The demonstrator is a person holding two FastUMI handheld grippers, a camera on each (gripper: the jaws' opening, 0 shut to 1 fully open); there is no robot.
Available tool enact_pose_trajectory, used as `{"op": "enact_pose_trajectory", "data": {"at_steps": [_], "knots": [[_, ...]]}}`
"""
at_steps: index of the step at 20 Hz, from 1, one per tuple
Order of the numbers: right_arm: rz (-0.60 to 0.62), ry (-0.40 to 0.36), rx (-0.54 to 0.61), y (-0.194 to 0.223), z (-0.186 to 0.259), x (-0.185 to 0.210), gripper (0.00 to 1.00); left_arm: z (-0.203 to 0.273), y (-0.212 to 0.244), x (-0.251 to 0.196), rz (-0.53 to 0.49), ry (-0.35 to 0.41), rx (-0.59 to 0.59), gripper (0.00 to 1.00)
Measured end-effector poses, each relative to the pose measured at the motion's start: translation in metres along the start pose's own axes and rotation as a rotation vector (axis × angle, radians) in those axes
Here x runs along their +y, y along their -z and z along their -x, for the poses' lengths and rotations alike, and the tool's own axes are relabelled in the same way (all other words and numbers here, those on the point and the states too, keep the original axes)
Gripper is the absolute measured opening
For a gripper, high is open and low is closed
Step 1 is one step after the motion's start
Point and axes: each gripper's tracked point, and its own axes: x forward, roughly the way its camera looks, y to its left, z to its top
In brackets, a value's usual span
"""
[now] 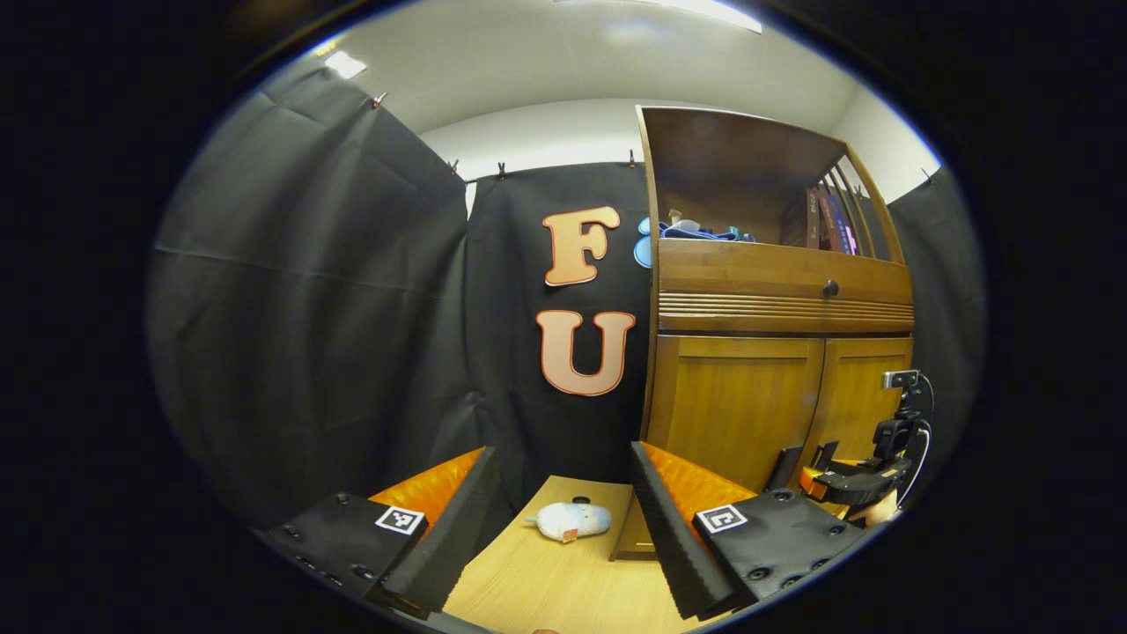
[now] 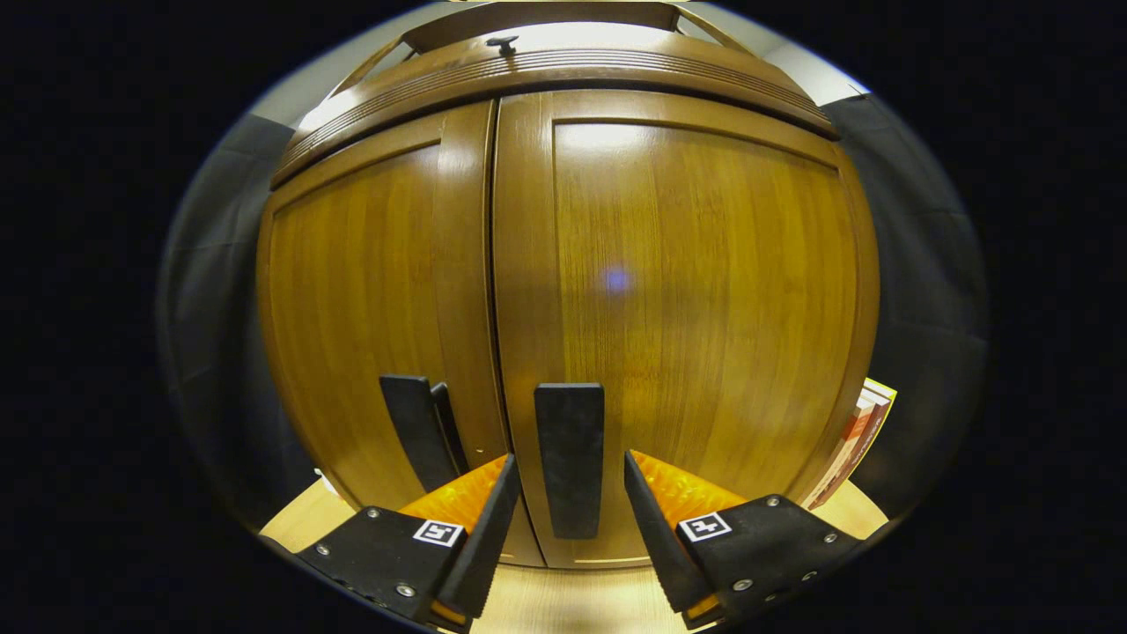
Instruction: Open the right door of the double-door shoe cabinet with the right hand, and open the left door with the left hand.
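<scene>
The wooden shoe cabinet fills the right gripper view, both doors closed. The right door carries a dark upright handle, and my right gripper is open with that handle in the gap between its fingers, neither finger pressing it. The left door has its own dark handle beside the centre seam. In the left gripper view, my left gripper is open and holds nothing, well back from the cabinet's left door. The right gripper sits low in front of the right door.
A white plush toy lies on the light wooden table in front of my left gripper. Above the doors the cabinet has a drawer with a knob and an open shelf with books. More books lean right of the cabinet.
</scene>
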Motion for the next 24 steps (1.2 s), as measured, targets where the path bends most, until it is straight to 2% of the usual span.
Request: {"op": "enact_pose_trajectory", "data": {"at_steps": [1, 2, 3, 4, 5, 6, 7, 9, 10, 17, 18, 19, 20, 22, 24], "knots": [[-0.003, 0.002, 0.004, 0.001, -0.004, 0.000, 0.73, 0.000, 0.001, 0.001, -0.002, -0.007, 0.003, 0.99], [-0.011, -0.001, 0.007, 0.003, -0.007, 0.001, 0.71, 0.001, 0.002, 0.003, -0.004, -0.013, 0.005, 0.94], [-0.017, -0.003, 0.005, 0.002, -0.008, 0.001, 0.70, 0.003, 0.002, 0.006, -0.007, -0.017, 0.007, 0.99], [-0.023, -0.002, 0.000, 0.002, -0.009, 0.000, 0.61, 0.004, 0.003, 0.007, -0.010, -0.021, 0.008, 0.94], [-0.026, 0.000, -0.001, 0.002, -0.010, -0.001, 0.65, 0.003, 0.004, 0.007, -0.010, -0.024, 0.009, 0.96], [-0.031, -0.003, 0.002, 0.002, -0.010, -0.001, 0.60, 0.003, 0.004, 0.006, -0.010, -0.025, 0.009, 0.99], [-0.038, -0.014, 0.005, 0.002, -0.011, 0.001, 0.56, 0.005, 0.003, 0.007, -0.009, -0.025, 0.008, 0.96], [-0.032, -0.011, 0.006, 0.003, -0.009, 0.000, 0.39, 0.007, 0.002, 0.007, -0.007, -0.024, 0.005, 0.94], [-0.031, -0.016, 0.008, 0.004, -0.008, 0.000, 0.36, 0.008, 0.002, 0.006, -0.007, -0.023, 0.004, 0.94], [-0.034, -0.062, -0.004, 0.010, 0.031, -0.004, 0.31, 0.022, -0.002, 0.000, 0.008, -0.008, -0.004, 0.94], [-0.038, -0.064, -0.008, 0.011, 0.039, -0.006, 0.26, 0.025, -0.004, -0.001, 0.011, -0.004, -0.007, 0.96], [-0.038, -0.065, -0.009, 0.013, 0.048, -0.009, 0.31, 0.028, -0.005, -0.001, 0.012, 0.000, -0.011, 0.95], [-0.037, -0.066, -0.010, 0.014, 0.055, -0.011, 0.31, 0.030, -0.007, -0.002, 0.011, 0.003, -0.014, 0.94], [-0.039, -0.066, -0.006, 0.016, 0.069, -0.017, 0.31, 0.034, -0.009, -0.005, 0.013, 0.011, -0.017, 0.99], [-0.043, -0.064, -0.004, 0.018, 0.083, -0.022, 0.31, 0.039, -0.009, -0.008, 0.016, 0.020, -0.018, 0.94]]}}
